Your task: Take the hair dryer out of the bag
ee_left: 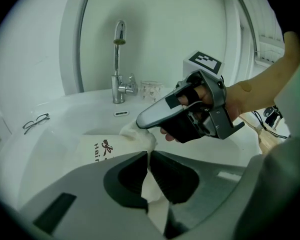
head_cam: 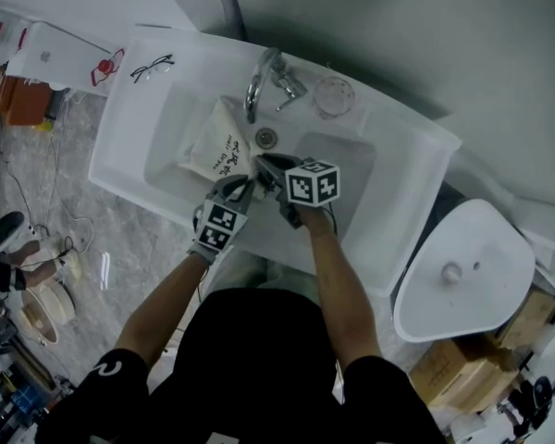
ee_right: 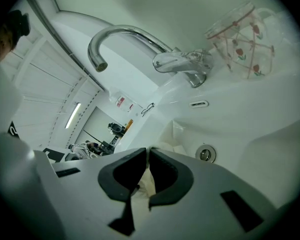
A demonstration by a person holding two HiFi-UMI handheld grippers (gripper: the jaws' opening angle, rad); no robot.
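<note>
A cream cloth bag [head_cam: 217, 146] with black print lies in the white sink basin [head_cam: 166, 137], its mouth toward me. My left gripper [head_cam: 243, 186] is shut on the bag's near edge; in the left gripper view the fabric [ee_left: 100, 149] is pinched between its pads [ee_left: 148, 156]. My right gripper [head_cam: 265, 166] grips the same edge right beside it, its tip [ee_left: 140, 123] resting on bunched cloth. In the right gripper view the jaws [ee_right: 147, 156] are shut on a fold of the bag [ee_right: 142, 186]. No hair dryer shows; the bag's inside is hidden.
A chrome faucet [head_cam: 259, 81] stands behind the basin above the drain [head_cam: 266, 138]. A patterned glass cup [head_cam: 334, 95] sits to its right, and a pair of glasses [head_cam: 153, 66] lies on the rim at the left. A white toilet [head_cam: 462, 271] stands to the right.
</note>
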